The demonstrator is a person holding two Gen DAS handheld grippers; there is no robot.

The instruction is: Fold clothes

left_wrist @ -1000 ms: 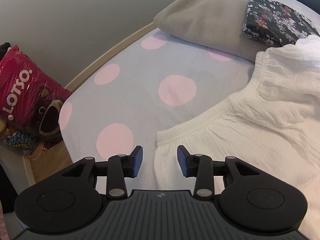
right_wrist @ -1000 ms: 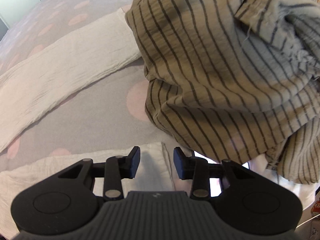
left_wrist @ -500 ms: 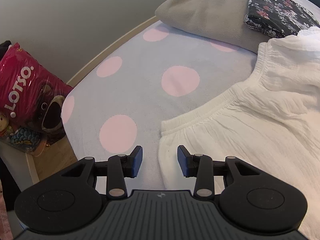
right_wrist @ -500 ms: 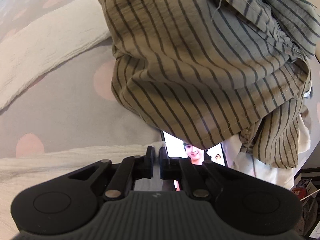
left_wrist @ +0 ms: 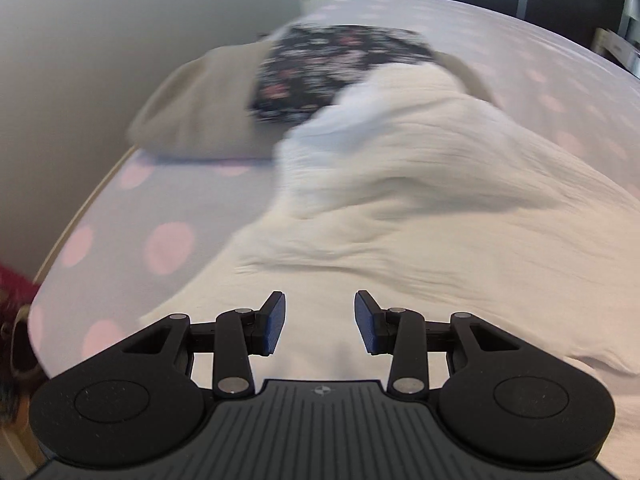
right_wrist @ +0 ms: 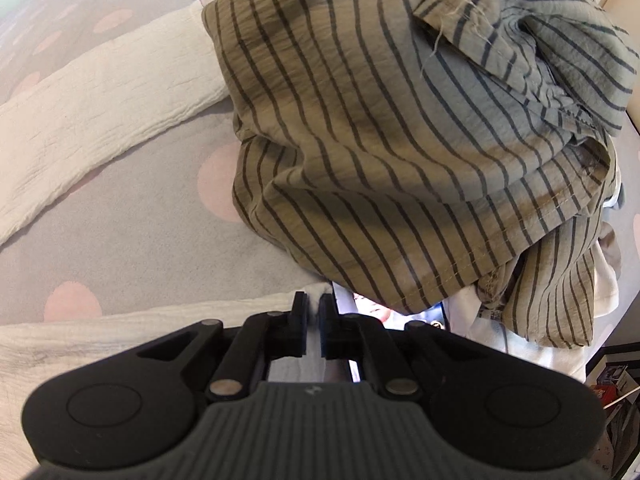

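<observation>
No writing can be read in either view now: the red bag (left_wrist: 16,284) at the left edge of the left wrist view is a blur, though a second ago the word "LOTSO" stood clear on it.

The left tongs (left_wrist: 320,322) stand wide open and hold nothing, hovering over the white crinkled garment (left_wrist: 420,216), which lies spread across the bed's grey sheet with pink dots (left_wrist: 120,240). The whole left view is smeared by motion. A second ago these tongs sat at the garment's elastic edge with bare sheet under the left finger; now white cloth fills the space beneath both. Beyond the garment lie a beige pillow (left_wrist: 200,112) and a folded black floral cloth (left_wrist: 320,64) on top of it, seen more squarely ahead than before.

Only the right wrist view shows the heap of olive striped clothing (right_wrist: 400,140), which rests on the same dotted sheet (right_wrist: 140,232), with a printed picture (right_wrist: 384,306) partly hidden under its lower hem. A long band of the white garment (right_wrist: 100,108) runs across the sheet to the left, its far end against the heap.

The right tongs (right_wrist: 314,320) are pressed nearly closed on a corner of the white garment, a thin fold of cloth showing between the fingers. A second ago they were open around that corner; half a second ago they had already pinched together.
</observation>
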